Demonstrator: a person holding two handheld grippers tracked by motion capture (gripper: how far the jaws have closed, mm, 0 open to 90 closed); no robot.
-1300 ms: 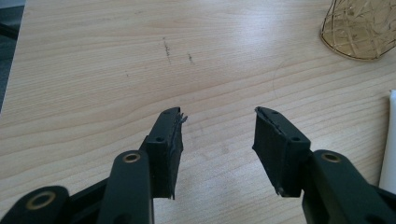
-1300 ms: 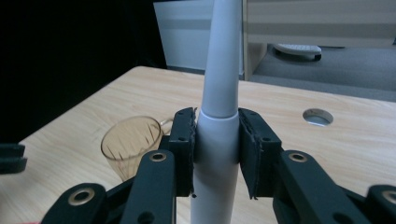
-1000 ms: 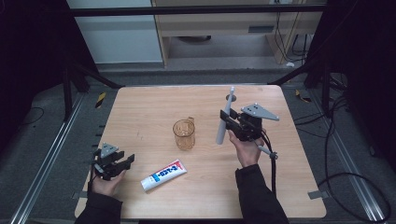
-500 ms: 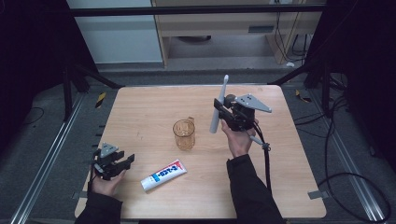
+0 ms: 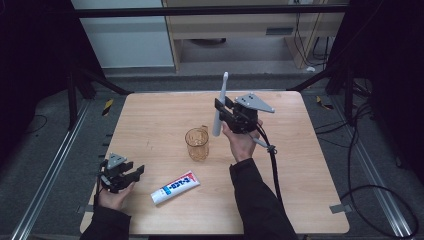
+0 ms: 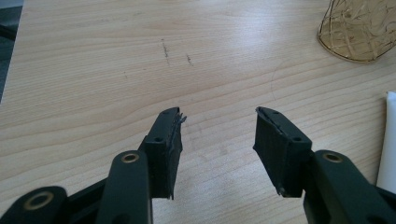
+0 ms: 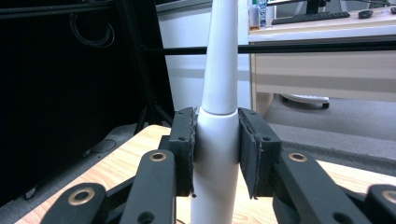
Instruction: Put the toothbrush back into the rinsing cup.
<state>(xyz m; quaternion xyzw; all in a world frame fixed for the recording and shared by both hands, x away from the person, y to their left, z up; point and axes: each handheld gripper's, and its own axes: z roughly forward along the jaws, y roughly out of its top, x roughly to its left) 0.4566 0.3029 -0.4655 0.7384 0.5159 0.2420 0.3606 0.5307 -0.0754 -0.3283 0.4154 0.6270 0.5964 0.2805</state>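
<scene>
A white toothbrush (image 5: 219,105) stands nearly upright in the air, gripped by my right gripper (image 5: 223,114), which is shut on its handle (image 7: 215,140). It hangs just right of and above an amber glass cup (image 5: 197,143) that stands mid-table. The cup's base (image 6: 357,28) also appears in the left gripper view. A white toothpaste tube (image 5: 175,187) with blue and red print lies near the front edge. My left gripper (image 5: 131,176) rests at the front left corner, open, with nothing between its pads (image 6: 166,142).
The wooden table (image 5: 150,120) is bare apart from these things. A black cable (image 5: 272,165) trails from the right gripper toward the front. Metal rails and dark frame legs flank the table on both sides.
The right gripper has carried the toothbrush left and toward the cup, keeping it upright. The left gripper has stayed still and open.
</scene>
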